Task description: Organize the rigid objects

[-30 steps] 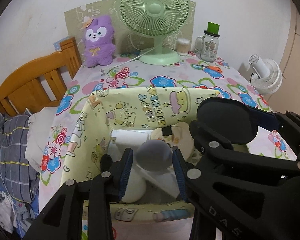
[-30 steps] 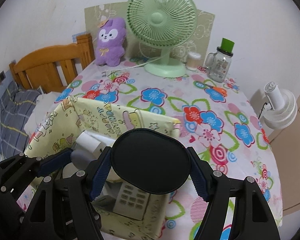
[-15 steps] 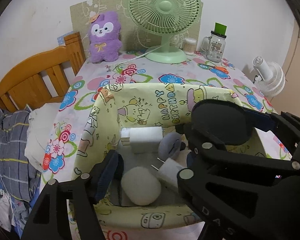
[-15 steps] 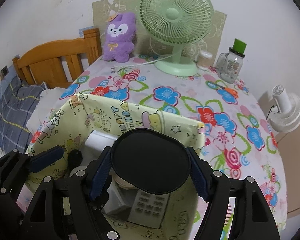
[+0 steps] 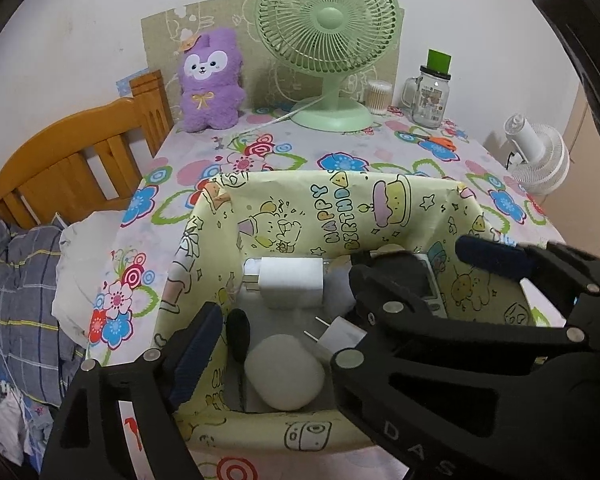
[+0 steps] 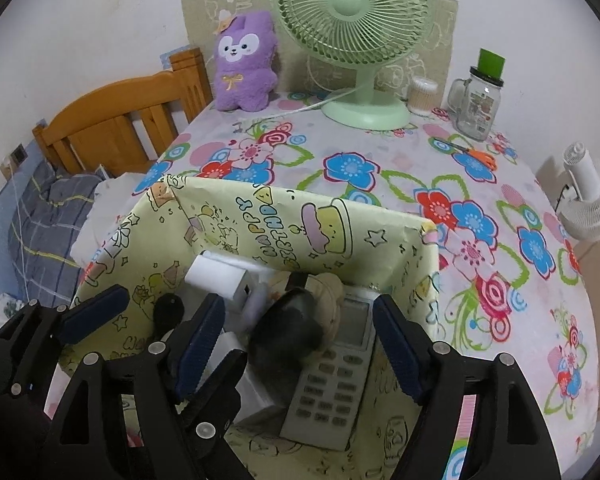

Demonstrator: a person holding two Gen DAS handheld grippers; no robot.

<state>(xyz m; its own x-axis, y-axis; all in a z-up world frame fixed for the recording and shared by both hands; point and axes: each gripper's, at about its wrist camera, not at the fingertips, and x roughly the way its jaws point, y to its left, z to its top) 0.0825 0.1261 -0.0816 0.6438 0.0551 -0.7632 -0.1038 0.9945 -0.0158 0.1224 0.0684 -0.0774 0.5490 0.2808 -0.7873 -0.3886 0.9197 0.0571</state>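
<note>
Two hand-held grippers hang over a yellow box (image 5: 340, 216) at the near edge of the table (image 6: 380, 152). The left hand-held gripper (image 5: 284, 320) has just been opening its jaws; they stand wide apart with nothing pressed between the pads, one blue pad by the box's left wall, the other side hidden behind its own black frame. Below it lie a white oval case (image 5: 284, 374), a small white plug (image 5: 340, 334) with its prongs pointing left, and a black disc (image 5: 238, 334) leaning at the left wall (whether it touches the pad I cannot tell). The right hand-held gripper (image 6: 300, 344) has also just been opening; its pads stand clear of a blurred black oval thing (image 6: 286, 330) that sits between them, on top of a grey remote (image 6: 332, 380). Whether the black thing rests or is in mid-air is unclear from the blur. A tan round object (image 6: 328, 288) peeks out behind it. At the box's far wall lies a white charger block (image 5: 290, 282), beside a pale grey thing that is too blurred to name.

Beyond the box the flowered cloth is bare up to orange scissors (image 6: 480, 156) on the right. At the far edge stand a purple plush (image 5: 212, 80), a green fan (image 5: 328, 20), a tub of cotton swabs (image 5: 378, 96) and a glass jar (image 5: 430, 92) with a green lid. A white fan (image 5: 536, 156) stands off the right side; a wooden bed frame (image 5: 80, 160) with bedding is on the left.
</note>
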